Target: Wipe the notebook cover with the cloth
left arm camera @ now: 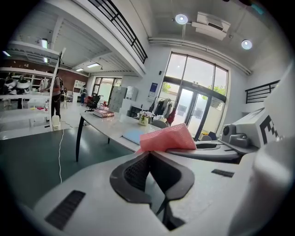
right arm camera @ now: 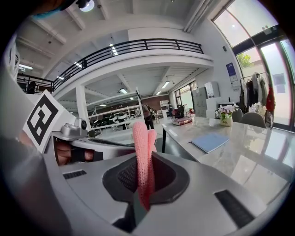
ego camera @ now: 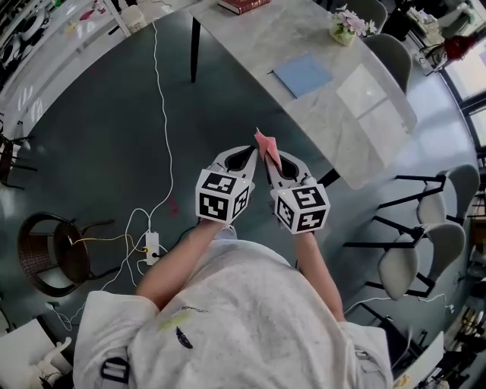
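A light blue notebook (ego camera: pixel 303 74) lies flat on the marble table (ego camera: pixel 357 133), also seen as the notebook (right arm camera: pixel 210 141) and the notebook (left arm camera: pixel 134 135). My right gripper (ego camera: pixel 267 156) is held in the air short of the table, shut on a folded pink cloth (ego camera: pixel 265 144); the cloth (right arm camera: pixel 144 159) stands up between its jaws. My left gripper (ego camera: pixel 248 155) hangs close beside it, shut with nothing held. In the left gripper view the pink cloth (left arm camera: pixel 167 138) shows just beyond the left gripper (left arm camera: pixel 150 159).
On the table stand a small flower pot (ego camera: pixel 345 27) and a dark red book (ego camera: pixel 243 5). Grey chairs (ego camera: pixel 416 258) sit at the right. A white cable (ego camera: pixel 162 114) and power strip (ego camera: pixel 152 245) lie on the floor, with a wicker chair (ego camera: pixel 52 254) at left.
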`<state>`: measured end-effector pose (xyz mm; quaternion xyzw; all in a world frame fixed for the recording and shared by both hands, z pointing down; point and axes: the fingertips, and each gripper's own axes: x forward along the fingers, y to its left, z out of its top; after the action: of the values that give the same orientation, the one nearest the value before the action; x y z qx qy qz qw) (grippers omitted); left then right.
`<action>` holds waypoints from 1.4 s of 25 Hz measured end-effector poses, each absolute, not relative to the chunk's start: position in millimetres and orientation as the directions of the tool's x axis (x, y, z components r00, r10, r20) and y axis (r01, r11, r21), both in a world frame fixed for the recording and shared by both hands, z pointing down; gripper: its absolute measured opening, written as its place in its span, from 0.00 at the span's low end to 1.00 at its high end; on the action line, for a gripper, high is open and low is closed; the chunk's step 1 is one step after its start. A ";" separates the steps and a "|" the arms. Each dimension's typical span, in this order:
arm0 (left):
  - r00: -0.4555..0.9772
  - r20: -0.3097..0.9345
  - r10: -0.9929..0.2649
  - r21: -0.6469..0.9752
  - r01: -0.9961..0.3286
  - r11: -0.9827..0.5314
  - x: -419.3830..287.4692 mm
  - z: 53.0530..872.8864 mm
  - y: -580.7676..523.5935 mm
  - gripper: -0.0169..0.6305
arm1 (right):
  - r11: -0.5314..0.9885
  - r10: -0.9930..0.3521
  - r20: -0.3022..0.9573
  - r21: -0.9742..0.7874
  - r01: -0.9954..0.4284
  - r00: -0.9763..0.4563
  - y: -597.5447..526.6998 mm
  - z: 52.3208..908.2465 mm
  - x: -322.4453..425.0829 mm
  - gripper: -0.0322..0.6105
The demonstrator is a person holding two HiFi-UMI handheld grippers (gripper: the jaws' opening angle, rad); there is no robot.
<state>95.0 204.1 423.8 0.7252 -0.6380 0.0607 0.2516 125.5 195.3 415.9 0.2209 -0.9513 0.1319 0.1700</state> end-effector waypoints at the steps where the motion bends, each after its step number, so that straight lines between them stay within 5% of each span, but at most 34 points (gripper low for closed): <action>1: 0.186 0.408 -0.894 0.290 -0.955 -0.066 88.2 424.1 200.0 0.04 | 0.866 -0.378 0.385 -0.174 -0.469 -0.842 191.8 416.2 117.8 0.07; 13: 0.230 0.384 -0.894 0.312 -0.944 -0.109 12.8 424.1 169.0 0.04 | 0.851 -0.419 0.392 -0.144 -0.504 -0.819 161.6 411.0 41.2 0.07; 35: 0.279 0.454 -0.846 0.260 -0.950 -0.174 -14.5 451.5 55.1 0.04 | 0.794 -0.470 0.361 -0.226 -0.565 -0.806 37.0 438.2 17.9 0.07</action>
<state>-14.5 55.1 451.5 0.7591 -0.5915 0.1030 0.2514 17.9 37.0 438.2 0.2764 -0.9360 0.1634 0.1444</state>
